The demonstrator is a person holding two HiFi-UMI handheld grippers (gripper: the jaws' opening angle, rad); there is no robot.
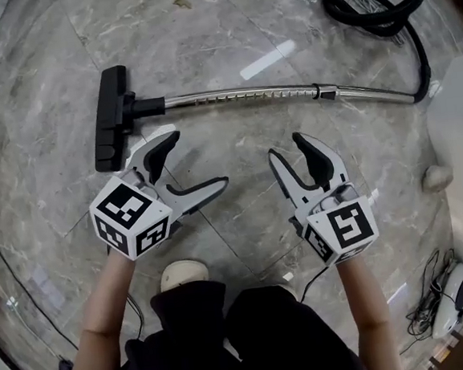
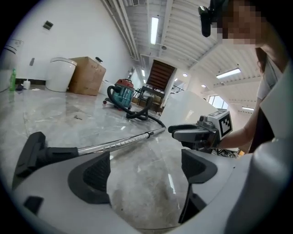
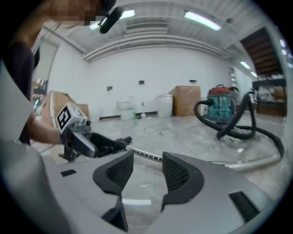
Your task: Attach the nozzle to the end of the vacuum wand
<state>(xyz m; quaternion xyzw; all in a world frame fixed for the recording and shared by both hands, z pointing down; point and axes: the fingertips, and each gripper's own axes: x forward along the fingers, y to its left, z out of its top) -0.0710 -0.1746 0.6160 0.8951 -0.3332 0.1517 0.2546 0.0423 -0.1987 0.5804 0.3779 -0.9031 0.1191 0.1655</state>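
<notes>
A black floor nozzle (image 1: 113, 118) lies on the marble floor, its neck meeting the end of the chrome wand (image 1: 248, 96), which runs right to a black hose (image 1: 378, 14). Both grippers hang above the floor, nearer to me than the wand and apart from it. My left gripper (image 1: 197, 160) is open wide and empty; in its own view the nozzle (image 2: 29, 153) and wand (image 2: 119, 144) lie beyond its left jaw. My right gripper (image 1: 286, 147) is open, narrower, also empty. Its view shows the wand (image 3: 146, 154) past its jaws and the left gripper (image 3: 78, 135).
A teal vacuum body (image 2: 122, 93) stands at the far end of the hose, with a cardboard box (image 2: 87, 75) by the wall. A white unit (image 1: 459, 120) and loose cables (image 1: 435, 299) lie at the right. My shoe (image 1: 181, 273) is under the left gripper.
</notes>
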